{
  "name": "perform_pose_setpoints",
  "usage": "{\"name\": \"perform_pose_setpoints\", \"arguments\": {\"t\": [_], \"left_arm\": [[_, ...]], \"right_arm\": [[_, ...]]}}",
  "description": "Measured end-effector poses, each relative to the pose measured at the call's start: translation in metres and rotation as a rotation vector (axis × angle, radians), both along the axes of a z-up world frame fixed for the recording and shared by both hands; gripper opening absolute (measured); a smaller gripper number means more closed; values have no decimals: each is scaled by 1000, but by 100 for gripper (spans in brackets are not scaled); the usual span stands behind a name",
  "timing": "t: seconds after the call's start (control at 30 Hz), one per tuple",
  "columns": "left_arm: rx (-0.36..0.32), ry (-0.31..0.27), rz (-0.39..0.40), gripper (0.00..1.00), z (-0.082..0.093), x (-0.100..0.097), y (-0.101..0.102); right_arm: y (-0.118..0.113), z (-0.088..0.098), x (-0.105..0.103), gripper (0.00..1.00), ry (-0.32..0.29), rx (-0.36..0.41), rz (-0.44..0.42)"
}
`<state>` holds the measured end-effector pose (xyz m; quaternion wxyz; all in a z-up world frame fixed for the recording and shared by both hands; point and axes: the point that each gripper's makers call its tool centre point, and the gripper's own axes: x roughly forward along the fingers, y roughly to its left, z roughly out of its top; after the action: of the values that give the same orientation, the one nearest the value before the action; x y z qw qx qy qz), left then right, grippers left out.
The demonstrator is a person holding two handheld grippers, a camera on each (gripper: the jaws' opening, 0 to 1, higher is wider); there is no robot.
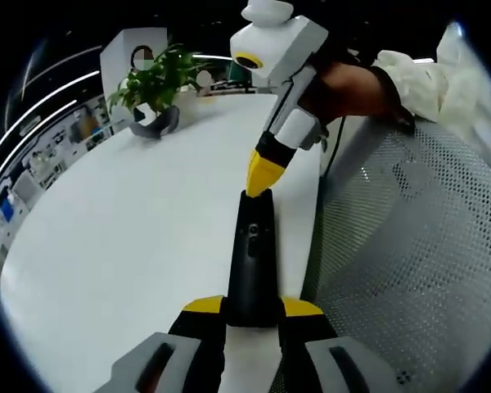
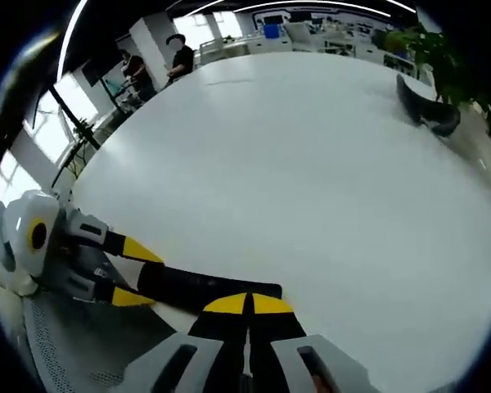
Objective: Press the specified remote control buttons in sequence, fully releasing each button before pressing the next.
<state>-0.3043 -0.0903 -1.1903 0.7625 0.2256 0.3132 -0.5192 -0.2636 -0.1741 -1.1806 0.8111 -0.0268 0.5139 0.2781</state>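
A slim black remote control [image 1: 254, 246] lies at the edge of the white table [image 1: 131, 246], its near end clamped between the yellow tips of my left gripper [image 1: 254, 307]. My right gripper [image 1: 266, 173] comes down from the upper right, held by a person's hand [image 1: 352, 86], jaws shut, its yellow tips touching the remote's far end. In the right gripper view the shut right gripper [image 2: 247, 304] rests on the remote [image 2: 204, 286], and the left gripper [image 2: 135, 273] grips the remote's other end from the left.
A potted plant [image 1: 154, 115] in a dark pot stands far across the table, also seen as the plant [image 2: 430, 106] at upper right. A grey perforated mesh surface [image 1: 417, 246] borders the table's edge. People [image 2: 180, 53] stand in the background.
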Motion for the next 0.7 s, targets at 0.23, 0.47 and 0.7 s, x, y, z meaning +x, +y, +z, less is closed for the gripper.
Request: {"name": "perform_pose_setpoints", "arguments": {"t": [0.23, 0.47, 0.7], "left_arm": [[-13, 8, 12, 24, 0, 1, -1], [-12, 10, 15, 24, -1, 1, -2], [-15, 14, 18, 24, -1, 2, -2]], "right_arm": [[-1, -1, 0, 0, 0, -7, 7], [-1, -2, 0, 0, -5, -10, 15], [-1, -2, 1, 0, 12, 13, -8]]}}
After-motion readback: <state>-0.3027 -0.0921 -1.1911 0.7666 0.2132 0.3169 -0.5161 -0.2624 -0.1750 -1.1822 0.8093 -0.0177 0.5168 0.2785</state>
